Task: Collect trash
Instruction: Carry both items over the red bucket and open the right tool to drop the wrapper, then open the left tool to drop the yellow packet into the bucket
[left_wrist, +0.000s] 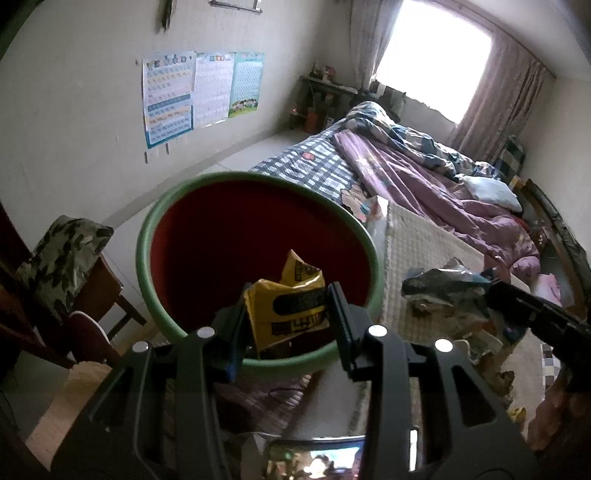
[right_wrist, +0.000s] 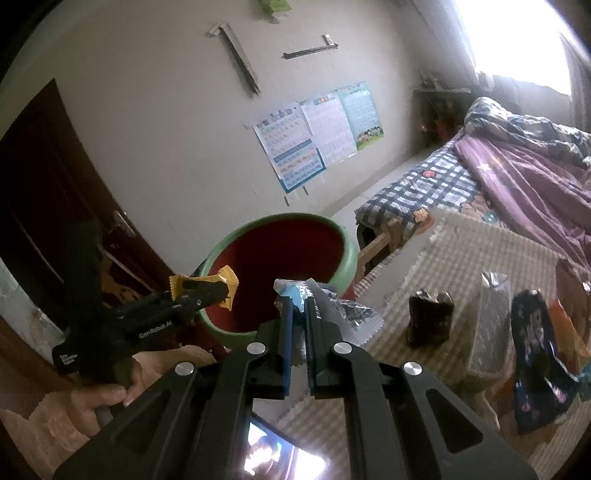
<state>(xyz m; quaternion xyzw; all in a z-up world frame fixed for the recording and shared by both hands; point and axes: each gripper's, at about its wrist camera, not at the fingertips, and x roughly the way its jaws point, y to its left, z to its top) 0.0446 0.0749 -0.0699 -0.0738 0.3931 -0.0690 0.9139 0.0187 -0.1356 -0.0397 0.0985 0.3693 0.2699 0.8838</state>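
Wrappers fill both grippers: the left gripper has its jaws clamped on a crinkly yellow foil packet over the red, green-rimmed plastic bin, the right gripper pinches a light, slippery silver-blue wrapper by its edge, near the bin.

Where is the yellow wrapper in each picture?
Left wrist view: yellow wrapper at bottom centre, pinched by the left hand-held gripper.
Right wrist view: it is centre-left, at that hand-held gripper's tip.
Shared landmark: the green bin behind it.
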